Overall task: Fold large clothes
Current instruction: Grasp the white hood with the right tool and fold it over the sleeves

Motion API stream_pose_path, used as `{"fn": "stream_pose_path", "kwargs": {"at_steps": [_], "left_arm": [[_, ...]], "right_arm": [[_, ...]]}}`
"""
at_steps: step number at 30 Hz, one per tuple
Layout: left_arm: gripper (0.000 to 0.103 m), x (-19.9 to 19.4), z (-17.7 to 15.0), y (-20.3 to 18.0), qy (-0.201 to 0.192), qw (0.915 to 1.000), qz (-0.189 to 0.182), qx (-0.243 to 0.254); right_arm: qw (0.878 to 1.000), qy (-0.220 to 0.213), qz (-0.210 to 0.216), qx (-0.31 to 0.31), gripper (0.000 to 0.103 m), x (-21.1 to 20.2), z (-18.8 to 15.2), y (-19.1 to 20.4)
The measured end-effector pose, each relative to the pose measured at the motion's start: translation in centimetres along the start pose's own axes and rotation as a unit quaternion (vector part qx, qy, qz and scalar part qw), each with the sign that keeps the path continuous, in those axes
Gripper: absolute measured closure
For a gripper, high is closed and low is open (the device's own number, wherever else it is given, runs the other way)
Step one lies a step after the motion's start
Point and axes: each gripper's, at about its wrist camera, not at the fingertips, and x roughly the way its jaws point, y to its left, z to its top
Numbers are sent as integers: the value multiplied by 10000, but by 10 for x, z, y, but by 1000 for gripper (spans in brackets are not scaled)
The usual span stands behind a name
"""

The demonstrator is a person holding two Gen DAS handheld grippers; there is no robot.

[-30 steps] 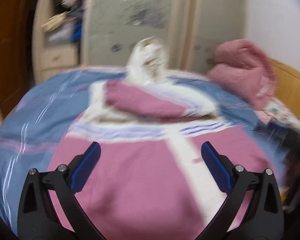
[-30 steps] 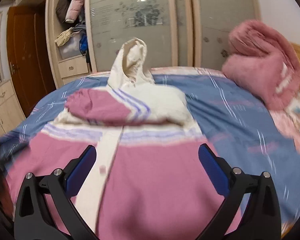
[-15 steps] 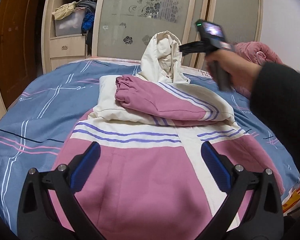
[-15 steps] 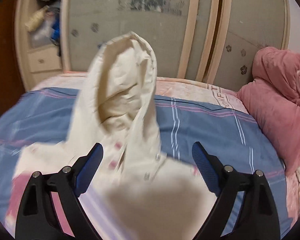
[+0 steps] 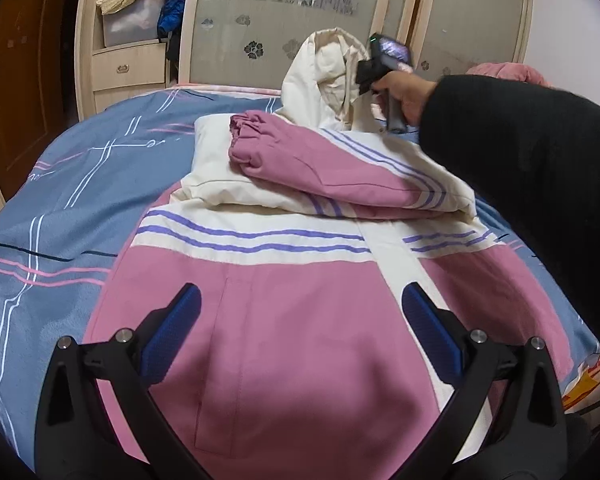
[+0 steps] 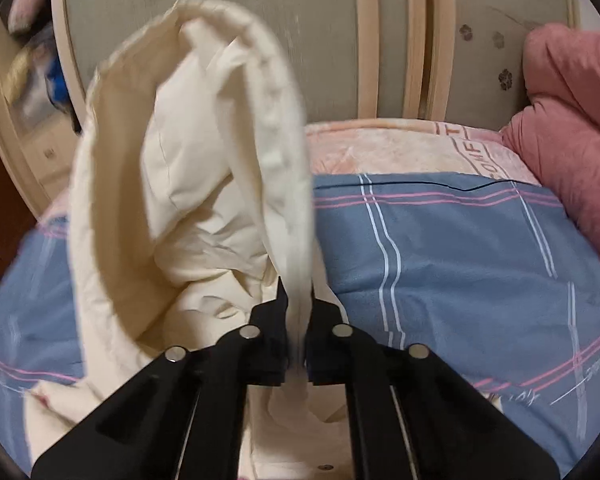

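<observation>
Lying across a blue bedspread with white and pink line pattern: one hooded padded jacket, front side up, filling the centre and lower half of the left wrist view.

Body: rose-pink lower panel, cream upper panel, two purple stripes crossing the chest; cream placket running down right of centre; a stitched pocket outline on the pink panel at lower centre.

Sleeve: folded across the chest, pink with gathered cuff at centre left, cream and purple-striped toward the shoulder at right.

Hood: cream, quilted, standing upright at upper centre of the left wrist view; in the right wrist view it fills the left and centre, its opening facing the camera, image somewhat blurred.

Left gripper: fingers spread wide, blue pads visible, holding nothing, hovering over the pink lower panel at bottom of frame.

Right gripper: fingers drawn nearly together, pinching the right-hand edge of the hood between them at lower centre. Seen from the left wrist view at upper right, held by a hand in a black sleeve.

Surroundings: wardrobe with frosted floral sliding doors along the top; open shelf of heaped clothes at upper left; pink plush blanket bundled at right; peach blanket strip beyond the bedspread.
</observation>
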Motion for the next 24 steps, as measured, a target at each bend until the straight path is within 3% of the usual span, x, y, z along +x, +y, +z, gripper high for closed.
{"fn": "stream_pose_path", "kwargs": {"at_steps": [6,11,17,22,24], "left_arm": [[2,-2,0,0,-15,10000,51,-39],[2,-5,-1,-2,29,9998,-104,-139],[2,-2,0,-9,38,9996,-258,-97],[2,12,-1,0,137,9951,-763,-617],[2,15,-1,2,88,9945,-751,-731]], "right_arm": [[9980,-345,528,-31,100,-72,-35,-29],[9955,-253,856,316,100,-119,-99,-74],[9970,191,615,440,100,-99,-171,-106],[9922,84,912,848,99,-101,-169,-117],[9900,105,938,1053,86,-107,-162,-121]]}}
